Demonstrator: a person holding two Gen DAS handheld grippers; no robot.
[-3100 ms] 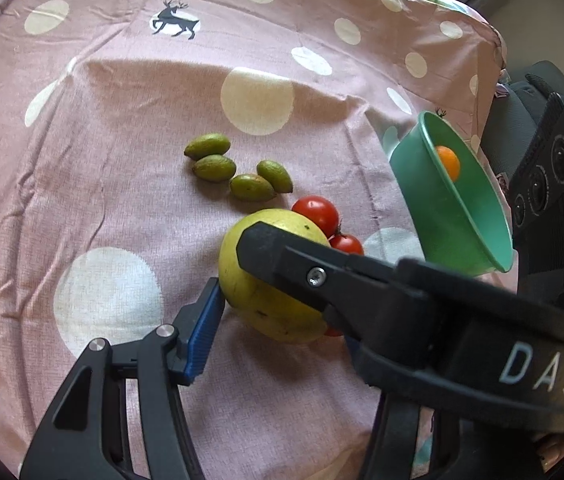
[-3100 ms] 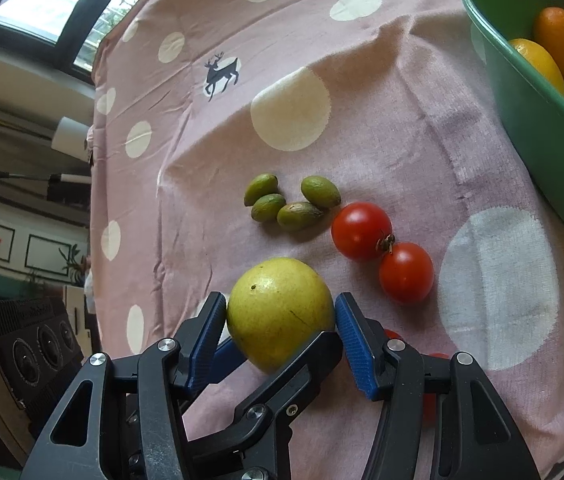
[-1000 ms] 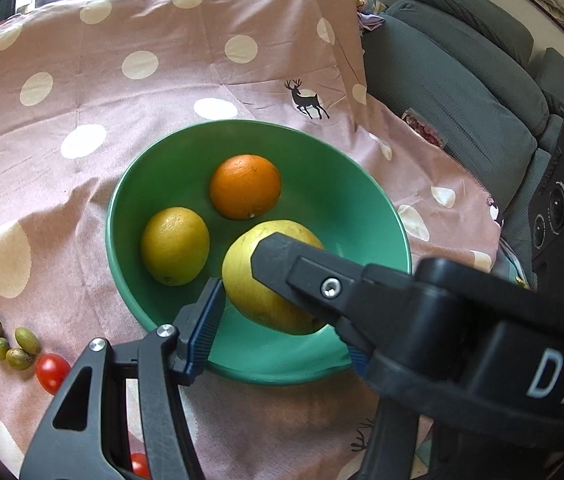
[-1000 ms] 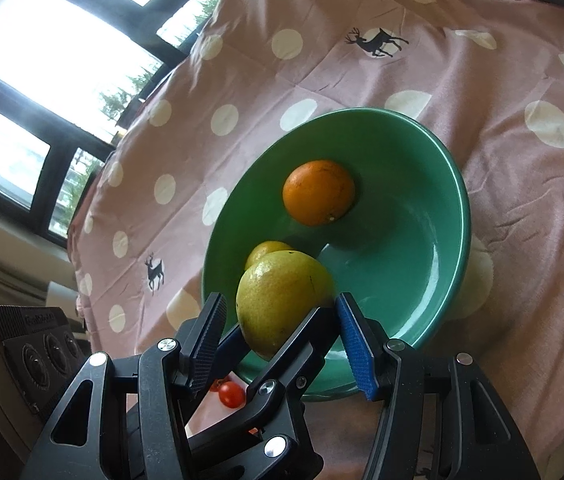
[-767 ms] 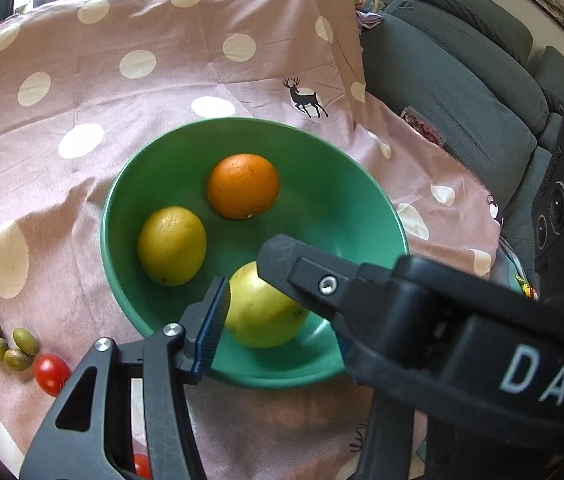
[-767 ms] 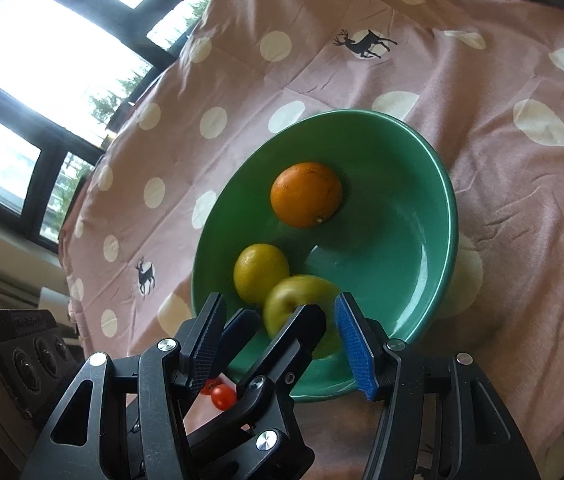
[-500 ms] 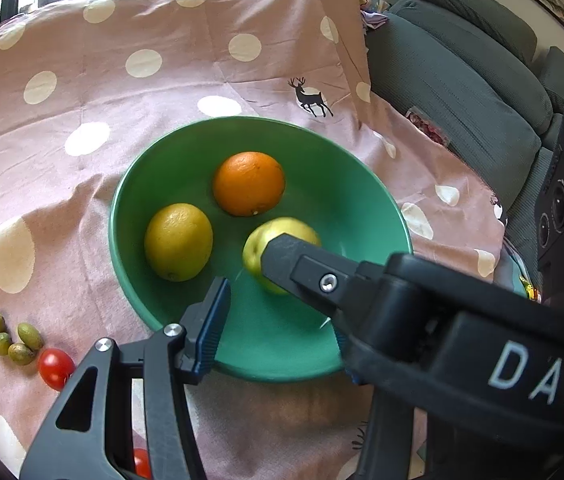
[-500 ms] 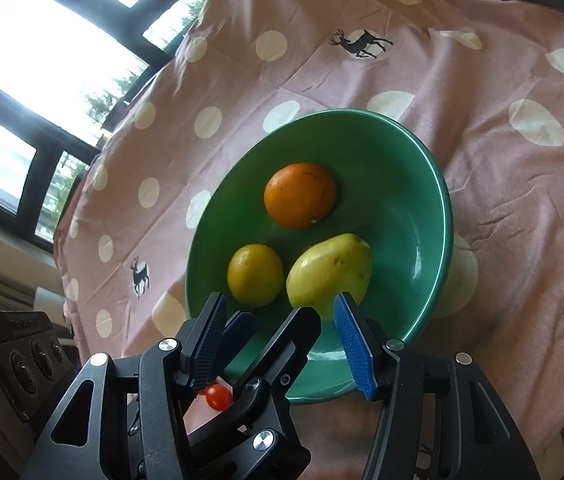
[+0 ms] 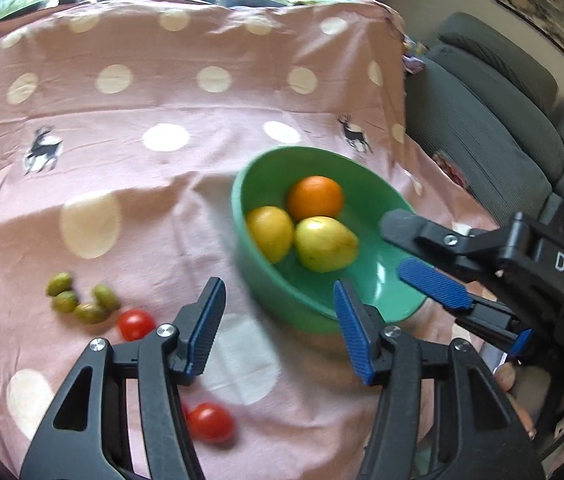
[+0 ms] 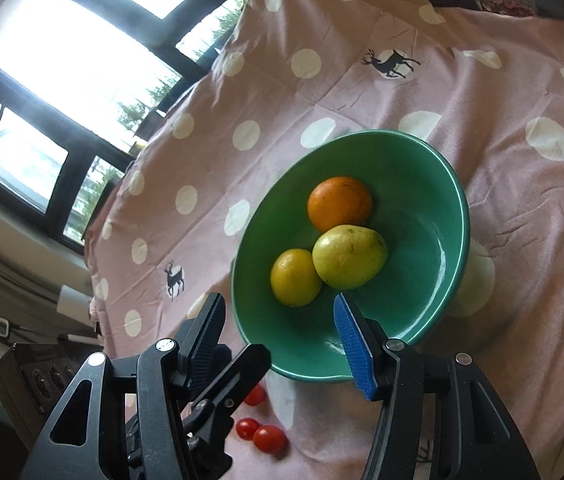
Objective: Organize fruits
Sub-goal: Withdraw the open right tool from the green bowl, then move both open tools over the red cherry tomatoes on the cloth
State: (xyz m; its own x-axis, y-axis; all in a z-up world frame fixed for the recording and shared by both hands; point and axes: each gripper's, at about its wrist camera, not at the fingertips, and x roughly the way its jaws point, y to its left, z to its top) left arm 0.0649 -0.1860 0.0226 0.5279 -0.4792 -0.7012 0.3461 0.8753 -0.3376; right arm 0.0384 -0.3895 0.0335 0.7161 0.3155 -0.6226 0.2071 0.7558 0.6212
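Both claws, left claw (image 9: 280, 322) and right claw (image 10: 278, 330), agape and empty above the pink dotted bench cloth (image 9: 162, 92), left jaws just reopened with nothing between. Pear (image 10: 349, 256), orange (image 10: 339, 203) and lemon (image 10: 295, 277) settled in green bowl (image 10: 451, 200). Cherry tomatoes (image 9: 134, 323) and green olive-like fruits (image 9: 82, 300) left outside, near left. Best next: approach one tomato squarely, close gently to avoid bruising.
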